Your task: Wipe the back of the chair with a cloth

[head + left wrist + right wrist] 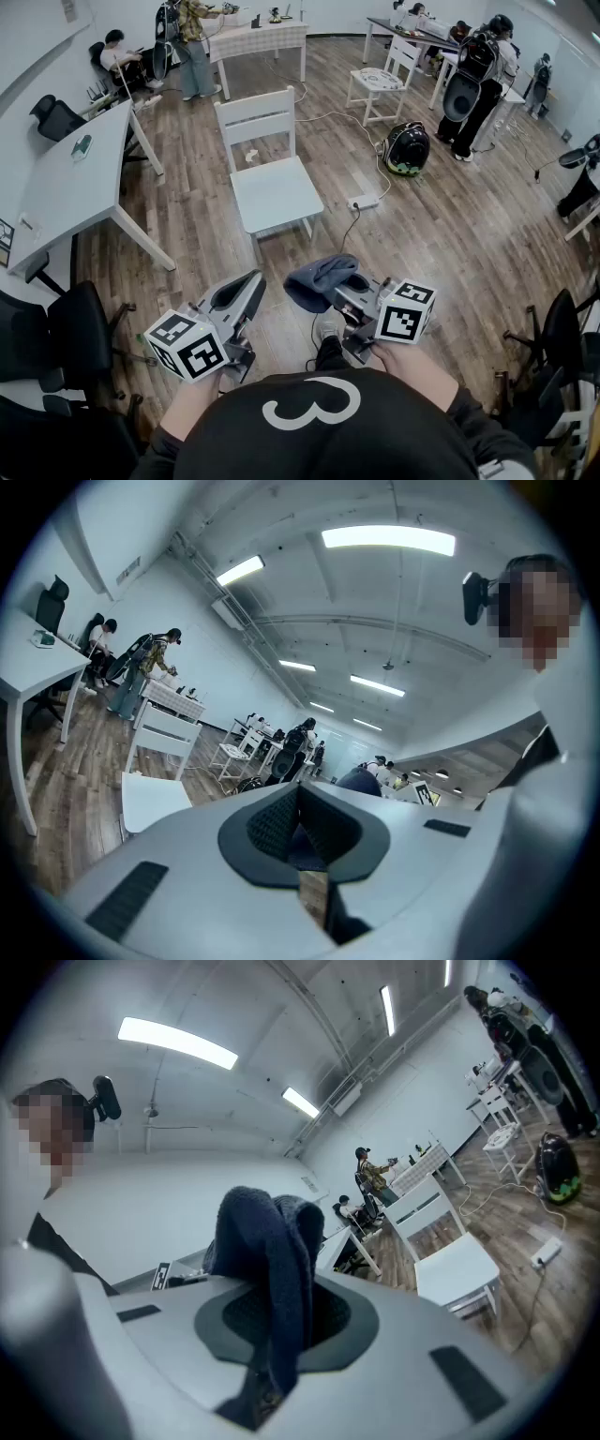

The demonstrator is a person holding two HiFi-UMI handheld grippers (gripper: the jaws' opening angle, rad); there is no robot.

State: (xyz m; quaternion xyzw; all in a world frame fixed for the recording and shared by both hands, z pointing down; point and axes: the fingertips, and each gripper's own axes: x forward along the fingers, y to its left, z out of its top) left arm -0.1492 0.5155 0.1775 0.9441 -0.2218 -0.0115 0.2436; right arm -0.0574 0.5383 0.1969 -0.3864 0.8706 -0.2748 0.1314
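Clamping one cloth point(315, 280): right gripper point(354, 292) (left gripper point(250, 282) closed).

White chair point(267, 178) on brown wood-plank floor point(441, 234). Nearer than chair: dark blue-grey cloth point(317, 279); left gripper point(246, 286) and right gripper point(352, 292), pale grey with dark pads, patterned in black-and-white squares at rear. Left of chair: white table point(66, 187). Right of chair: black-and-green rounded object point(407, 148).

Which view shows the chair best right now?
Head view: the whole chair, back and seat, sits unobstructed ahead. The right gripper view shows it small, right of the cloth; the left gripper view hides its legs.
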